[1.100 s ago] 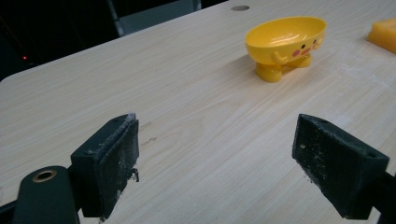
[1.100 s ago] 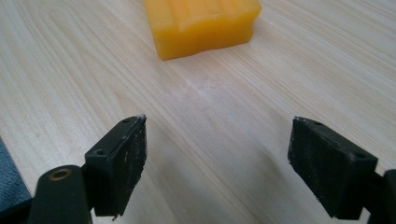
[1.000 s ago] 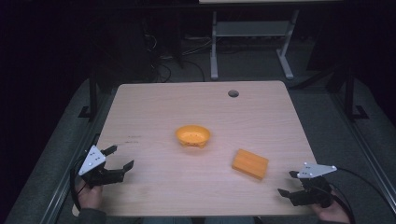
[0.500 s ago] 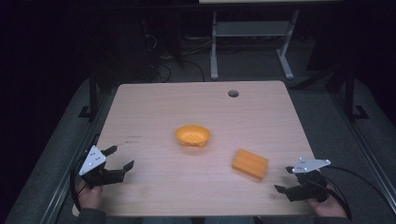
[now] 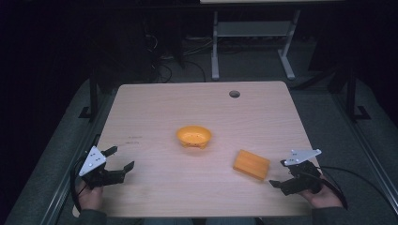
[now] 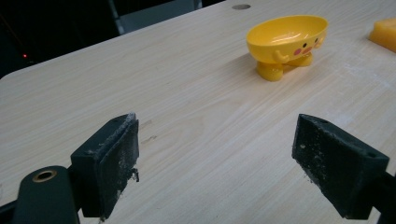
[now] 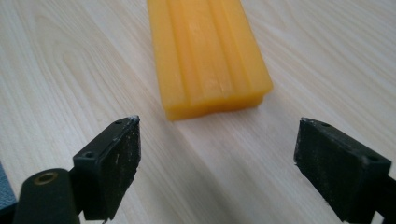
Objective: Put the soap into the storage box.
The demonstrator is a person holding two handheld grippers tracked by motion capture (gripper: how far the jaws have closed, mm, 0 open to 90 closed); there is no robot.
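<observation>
Both grippers are wide open and hold nothing. Since a second ago the right gripper [image 5: 282,174] has moved closer to the orange block [image 5: 251,164], now just in front of its jaws, probably to grasp it; the left gripper [image 5: 120,159] has stayed at its place.

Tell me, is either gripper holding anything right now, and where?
Nothing is held. The right gripper is open, short of the orange block; the left gripper is open over bare table.
</observation>
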